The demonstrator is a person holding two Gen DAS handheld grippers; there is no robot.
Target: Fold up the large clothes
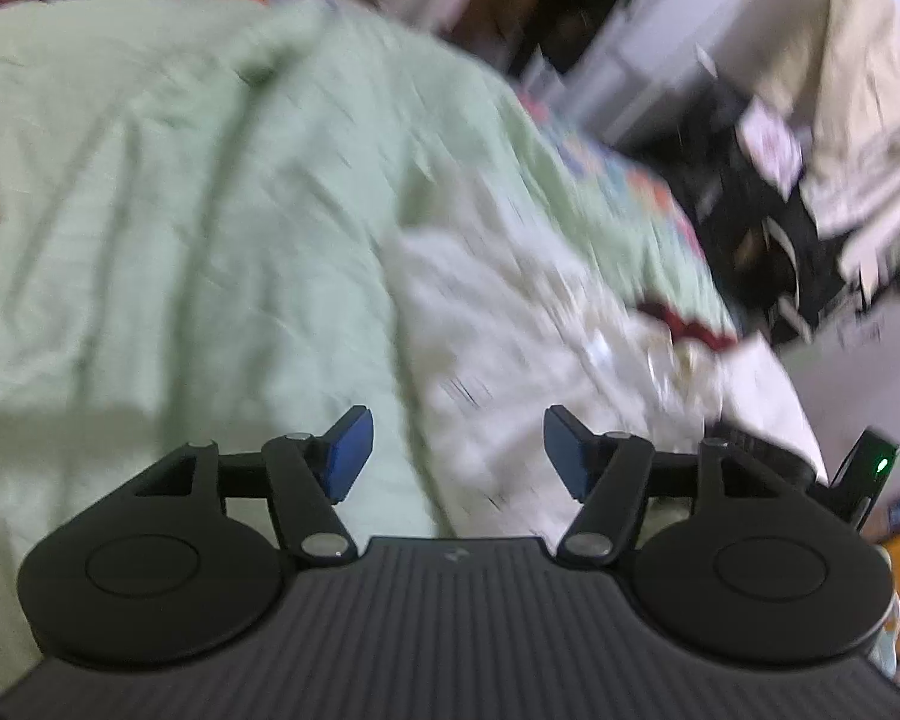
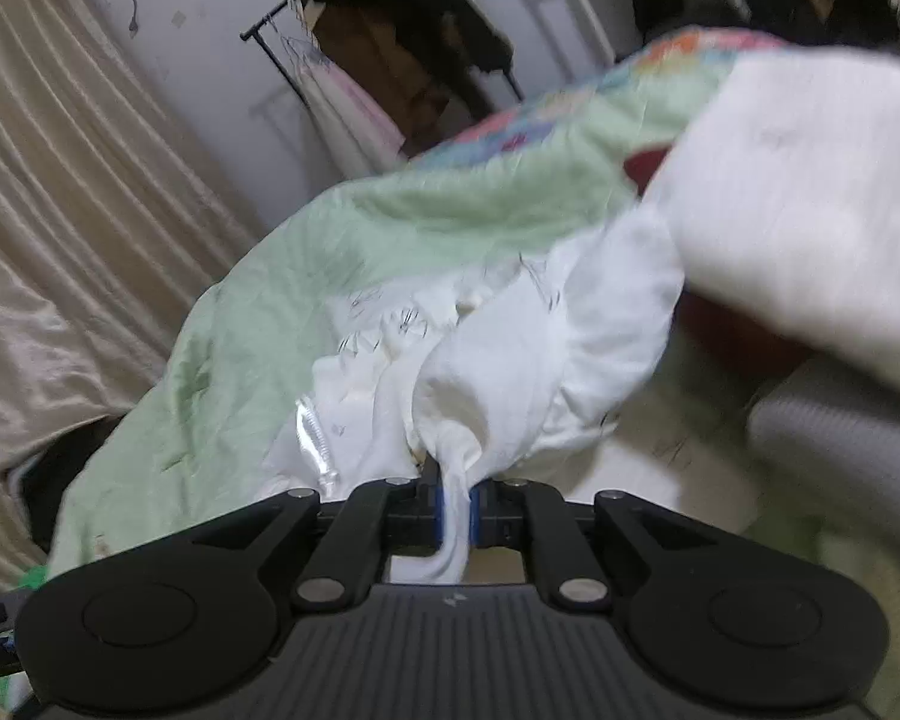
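Fabric of the white garment [image 2: 510, 348] is bunching in my right tongs [image 2: 456, 498], pinched tight, draped over the green quilt [image 2: 258, 312]. My left tongs [image 1: 457, 450] are hovering spread, empty, needing a matching corner.

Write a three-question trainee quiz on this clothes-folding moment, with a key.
1. True or false: the right gripper is shut on the white garment.
2. How do the left gripper's blue fingers stand? A) spread with nothing between them B) clamped on cloth C) out of view
3. Fill in: the white garment lies on a pale ____ quilt.

Key: 1 true; 2 A; 3 green.
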